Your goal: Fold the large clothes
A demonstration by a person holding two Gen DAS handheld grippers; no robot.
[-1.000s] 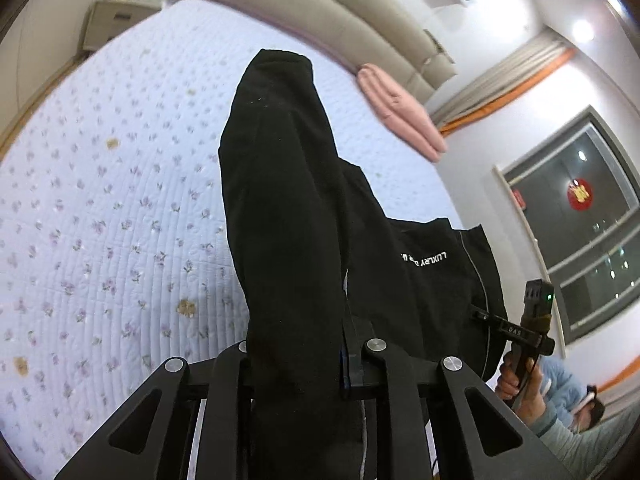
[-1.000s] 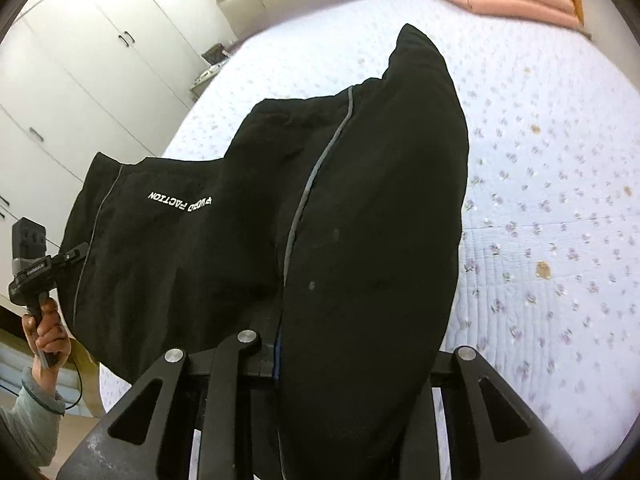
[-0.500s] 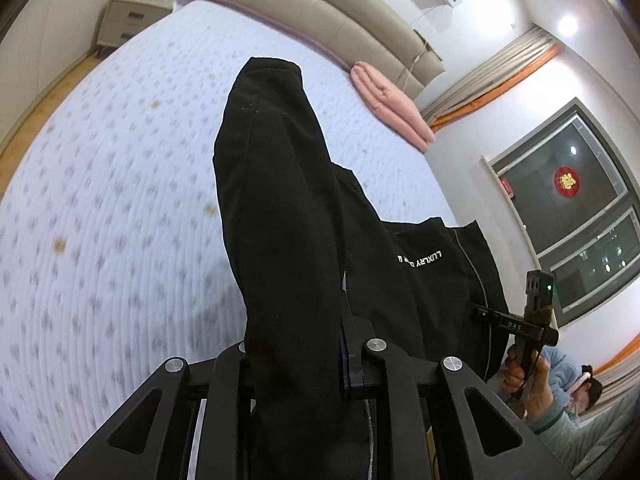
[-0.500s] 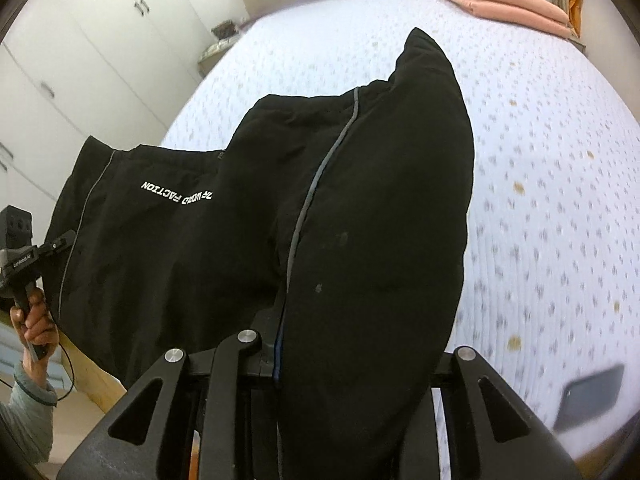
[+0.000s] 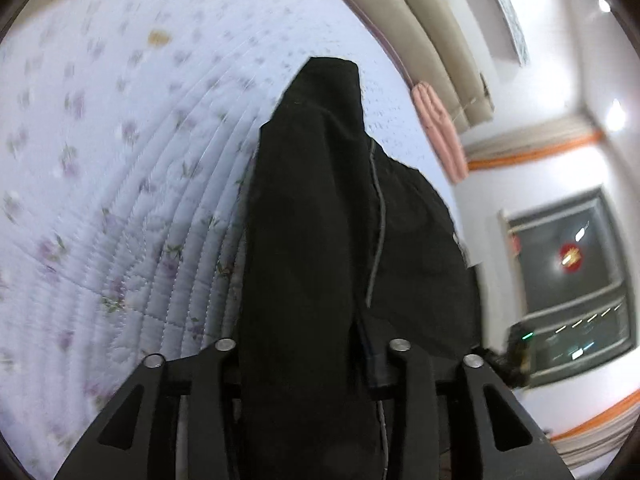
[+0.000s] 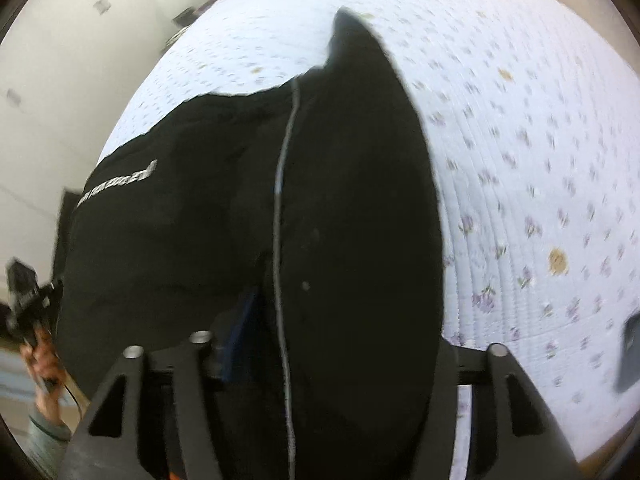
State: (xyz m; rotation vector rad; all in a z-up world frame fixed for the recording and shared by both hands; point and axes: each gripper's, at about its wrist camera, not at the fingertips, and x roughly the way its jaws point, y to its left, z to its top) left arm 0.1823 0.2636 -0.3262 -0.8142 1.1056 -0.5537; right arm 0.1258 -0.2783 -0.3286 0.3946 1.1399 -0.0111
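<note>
The black jacket was soft and thick, with a thin grey line of piping running down it and white letters on one side, too blurry to read. It hung in a long, rounded bunch over the bed quilt, which was pale, stitched in curved rows and dotted with tiny purple flowers.

The left gripper had its jaws opening, with a fat fold of the jacket between them. The cloth covered the tips, so I could not tell if the pads pressed on it. The right gripper was opening too, and the jacket filled the gap and hid its tips the same way.

A pink folded blanket lay by the padded headboard. In the right wrist view, a hand showed at the left edge, blurry. A dark flat thing on the quilt was cut off at the right edge.
</note>
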